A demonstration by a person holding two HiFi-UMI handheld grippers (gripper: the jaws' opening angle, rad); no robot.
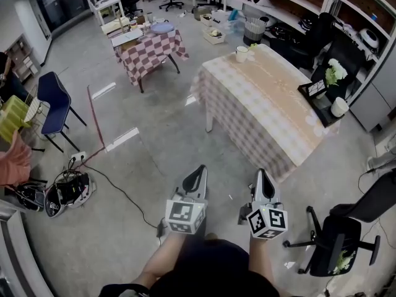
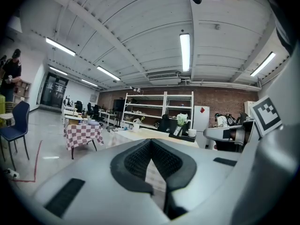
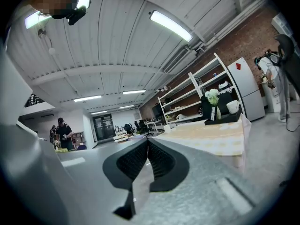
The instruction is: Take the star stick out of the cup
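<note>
A: State of the grippers?
B: Left gripper (image 1: 200,169) and right gripper (image 1: 262,174) both closed, empty, side by side above the floor.
A: The star stick (image 2: 142,119)?
B: In the cup (image 1: 242,54) at the table's (image 1: 272,98) far end, well apart from both.

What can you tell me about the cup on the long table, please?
The cup is white and stands upright near the far left corner of the table, on its pale checked cloth. Something yellowish shows at its mouth, too small to identify. Nothing else appears to touch it.
</note>
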